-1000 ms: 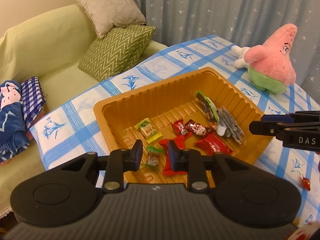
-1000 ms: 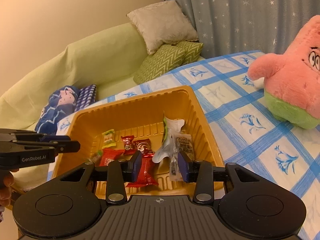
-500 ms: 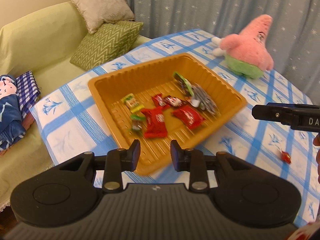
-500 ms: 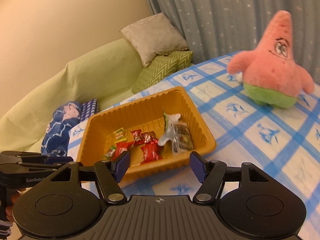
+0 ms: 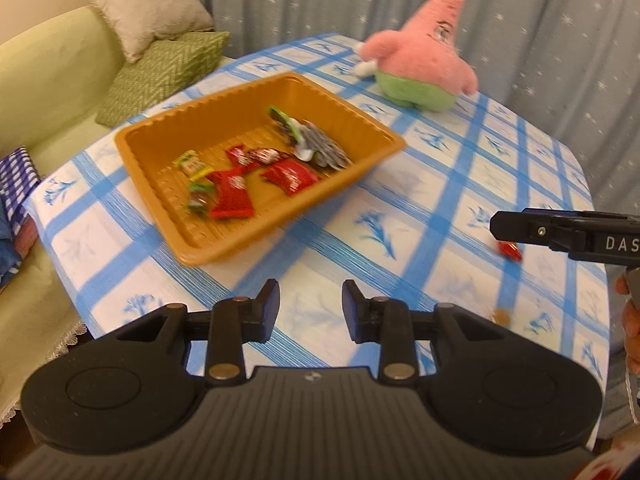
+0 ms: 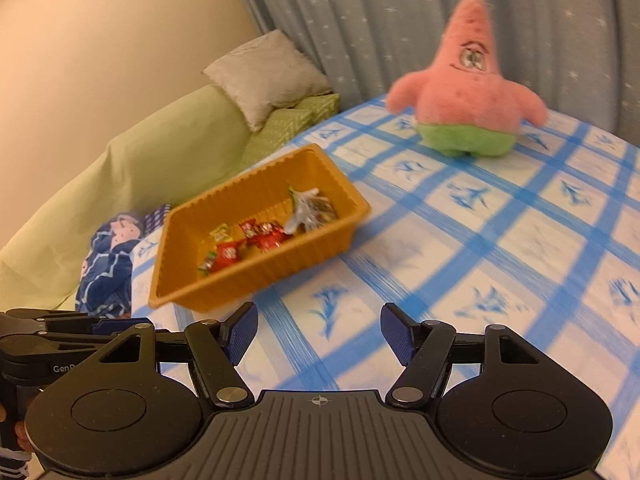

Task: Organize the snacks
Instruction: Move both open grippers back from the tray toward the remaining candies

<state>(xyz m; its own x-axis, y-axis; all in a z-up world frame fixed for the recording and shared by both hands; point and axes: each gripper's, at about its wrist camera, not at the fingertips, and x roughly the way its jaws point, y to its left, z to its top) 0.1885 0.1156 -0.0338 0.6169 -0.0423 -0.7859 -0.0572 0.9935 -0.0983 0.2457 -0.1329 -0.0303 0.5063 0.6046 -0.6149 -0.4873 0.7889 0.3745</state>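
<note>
the orange tray sits on the blue-checked tablecloth, toward the sofa-side edge of the table, and it holds the gathered snacks: a big red wrapper near its front wall, a second red packet beside that, a yellow-green candy further back on the left, a small green-and-dark sweet at the front left, and a silvery packet with a green top against the tray's far right wall. one loose red candy lies on the cloth well to the right of the tray, just under the tip of the right gripper as seen from the left wrist view. a small brownish round bit lies on the cloth nearer the camera than that candy — too small to tell what it is.

the left gripper hovers over bare cloth in front of the tray, its jaws a narrow way apart with nothing between them. the right gripper's jaws stand wide apart in its own view, also empty, over the cloth in front of the tray.

beyond the tray a pink star plush stands on the table — upright, before a star-patterned curtain. left of the tray is a green sofa with two cushions.
</note>
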